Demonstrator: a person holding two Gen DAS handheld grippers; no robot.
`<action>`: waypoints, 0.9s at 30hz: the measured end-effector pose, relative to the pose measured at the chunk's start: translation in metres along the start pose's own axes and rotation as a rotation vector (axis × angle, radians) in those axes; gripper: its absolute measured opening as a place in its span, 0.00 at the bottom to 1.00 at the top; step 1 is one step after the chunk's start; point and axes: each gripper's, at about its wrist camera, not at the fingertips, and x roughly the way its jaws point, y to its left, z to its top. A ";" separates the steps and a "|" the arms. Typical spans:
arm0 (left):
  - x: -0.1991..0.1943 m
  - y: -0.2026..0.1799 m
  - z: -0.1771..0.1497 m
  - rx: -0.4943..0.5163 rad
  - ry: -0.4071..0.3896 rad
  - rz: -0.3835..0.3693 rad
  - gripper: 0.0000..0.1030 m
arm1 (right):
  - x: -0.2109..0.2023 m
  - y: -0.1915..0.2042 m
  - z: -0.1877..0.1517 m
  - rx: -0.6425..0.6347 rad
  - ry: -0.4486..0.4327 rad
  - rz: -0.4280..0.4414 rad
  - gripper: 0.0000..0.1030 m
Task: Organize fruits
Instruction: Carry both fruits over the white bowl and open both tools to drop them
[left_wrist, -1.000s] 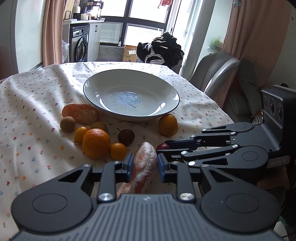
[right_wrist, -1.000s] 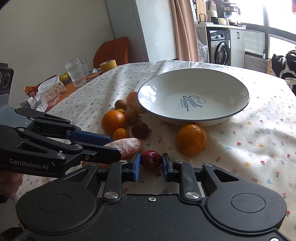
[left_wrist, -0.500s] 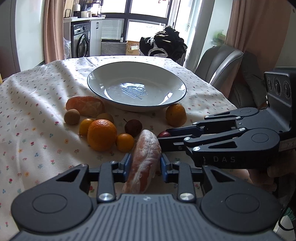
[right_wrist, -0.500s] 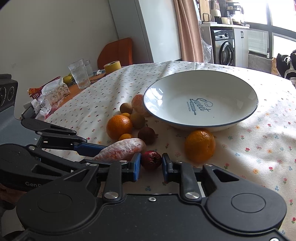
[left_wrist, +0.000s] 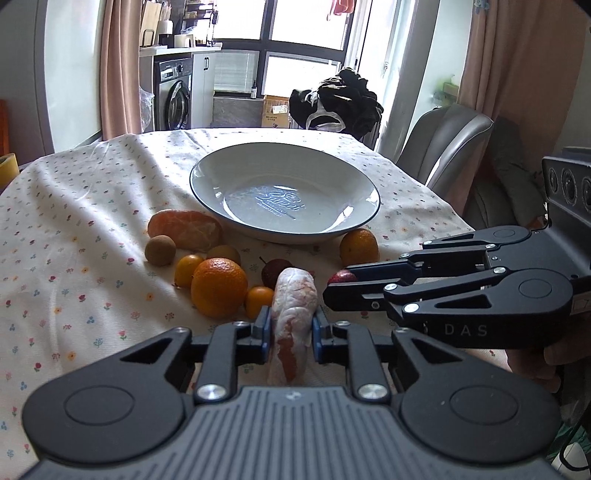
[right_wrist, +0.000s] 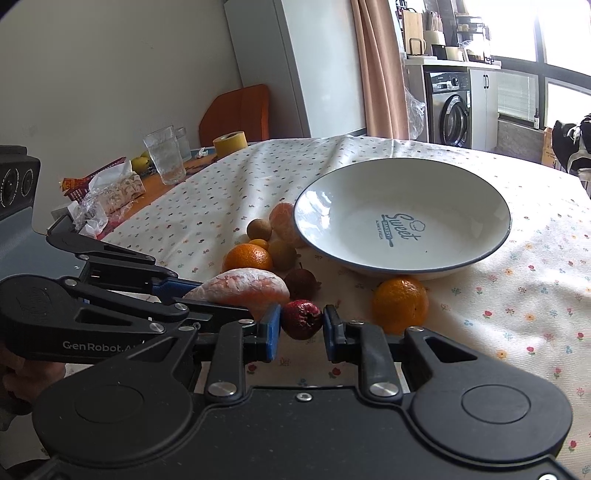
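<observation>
The table carries a floral tablecloth (left_wrist: 74, 206). Directly on it: 1 white plate (left_wrist: 284, 166), 2 oranges (left_wrist: 218, 287) (left_wrist: 359, 246), 1 peeled citrus piece (left_wrist: 186, 229), 2 kumquats (left_wrist: 186, 269) (left_wrist: 258, 299), 2 brown round fruits (left_wrist: 160, 250) (left_wrist: 223, 254), 1 dark fruit (left_wrist: 275, 269).

Bright window (left_wrist: 303, 22) — pink curtains (left_wrist: 120, 66)

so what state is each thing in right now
left gripper: jaws shut on the peeled pink pomelo segment
right gripper: jaws shut on the small dark red fruit
white blue-rimmed plate: empty
large round orange: on the floral tablecloth
</observation>
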 end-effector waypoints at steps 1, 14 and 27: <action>-0.003 -0.001 0.001 0.002 -0.009 0.001 0.19 | -0.002 0.000 0.001 -0.001 -0.005 -0.002 0.22; -0.023 -0.002 0.028 0.002 -0.069 0.030 0.19 | -0.023 -0.003 0.022 -0.018 -0.080 -0.030 0.22; -0.023 0.001 0.062 0.012 -0.088 0.043 0.19 | -0.017 -0.005 0.044 -0.051 -0.053 -0.095 0.22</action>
